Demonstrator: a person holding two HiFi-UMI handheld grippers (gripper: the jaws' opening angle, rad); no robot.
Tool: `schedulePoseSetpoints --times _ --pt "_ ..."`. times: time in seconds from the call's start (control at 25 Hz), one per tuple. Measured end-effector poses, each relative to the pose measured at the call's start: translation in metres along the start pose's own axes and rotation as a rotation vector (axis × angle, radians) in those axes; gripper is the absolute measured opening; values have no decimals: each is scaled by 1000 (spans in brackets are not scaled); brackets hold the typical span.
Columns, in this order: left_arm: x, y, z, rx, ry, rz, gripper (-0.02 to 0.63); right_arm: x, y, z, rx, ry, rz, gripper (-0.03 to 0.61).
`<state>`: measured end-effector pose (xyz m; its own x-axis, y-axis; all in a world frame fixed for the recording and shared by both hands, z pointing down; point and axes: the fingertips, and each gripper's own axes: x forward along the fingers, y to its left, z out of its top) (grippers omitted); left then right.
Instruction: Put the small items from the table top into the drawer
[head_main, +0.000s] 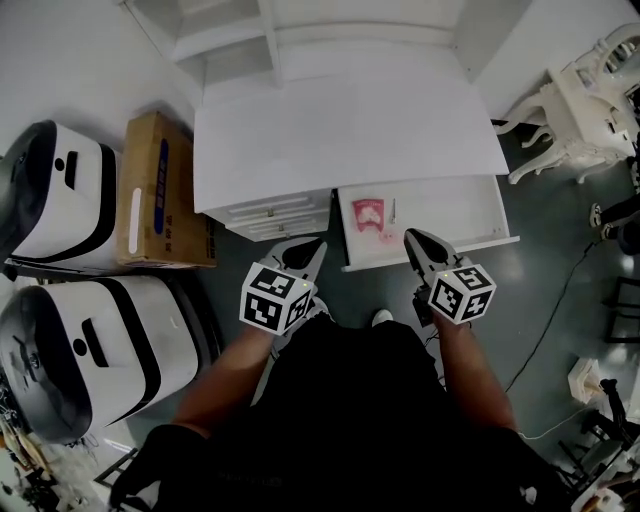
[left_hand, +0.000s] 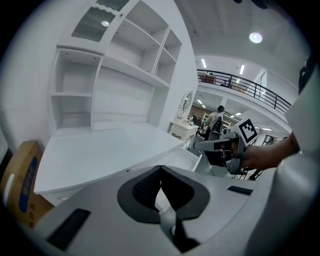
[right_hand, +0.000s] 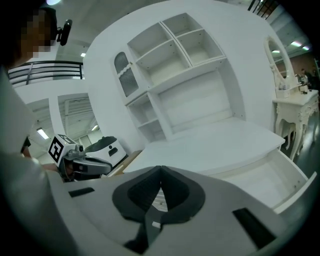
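The white table top (head_main: 350, 130) carries nothing that I can see. Below its right half the drawer (head_main: 455, 212) stands pulled out, with a red packet (head_main: 368, 214) and a thin small item (head_main: 393, 210) lying at its left end. My left gripper (head_main: 316, 246) hovers just in front of the drawer's left corner, jaws shut and empty. My right gripper (head_main: 411, 236) hangs over the drawer's front rim, also shut with nothing held. In the left gripper view my own jaws (left_hand: 160, 170) meet tip to tip and the right gripper (left_hand: 220, 146) shows beside the drawer (left_hand: 189, 158). In the right gripper view the jaws (right_hand: 160, 171) are likewise closed.
A closed drawer bank (head_main: 275, 213) sits left of the open drawer. A cardboard box (head_main: 160, 190) and two white and black machines (head_main: 60, 195) (head_main: 85, 350) stand at the left. White ornate furniture (head_main: 575, 110) stands at the right. A hutch of shelves (right_hand: 175, 65) rises behind the table top.
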<state>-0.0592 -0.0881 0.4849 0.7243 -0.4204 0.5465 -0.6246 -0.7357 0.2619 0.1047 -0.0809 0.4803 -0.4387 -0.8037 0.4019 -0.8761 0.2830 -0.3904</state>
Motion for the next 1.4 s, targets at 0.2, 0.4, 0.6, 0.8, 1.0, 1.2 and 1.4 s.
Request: schedulePoseSetpoints --times 0.2,0.4,0.6,0.8,1.0,1.2,1.4 --pt "-6 -16 0 -18 -24 44 11 -13 5 -1 -1 -3 47 28" --pt "-4 -44 -11 -79 -34 81 11 -37 8 -4 -67 21 98 29" --pt "-4 -83 -13 -79 -50 107 11 -70 2 -9 -107 14 141 29" --pt "-7 -120 -18 -68 -55 133 11 -101 -4 -19 -99 13 182 29" --pt "-12 -149 -23 -69 -65 169 11 -127 -7 -33 -112 19 208 28" --pt "-17 -173 -28 -73 -83 205 11 -145 -12 -43 -103 22 232 28" --pt "-27 -189 -37 -84 -85 240 11 -156 -11 -46 -111 24 265 28"
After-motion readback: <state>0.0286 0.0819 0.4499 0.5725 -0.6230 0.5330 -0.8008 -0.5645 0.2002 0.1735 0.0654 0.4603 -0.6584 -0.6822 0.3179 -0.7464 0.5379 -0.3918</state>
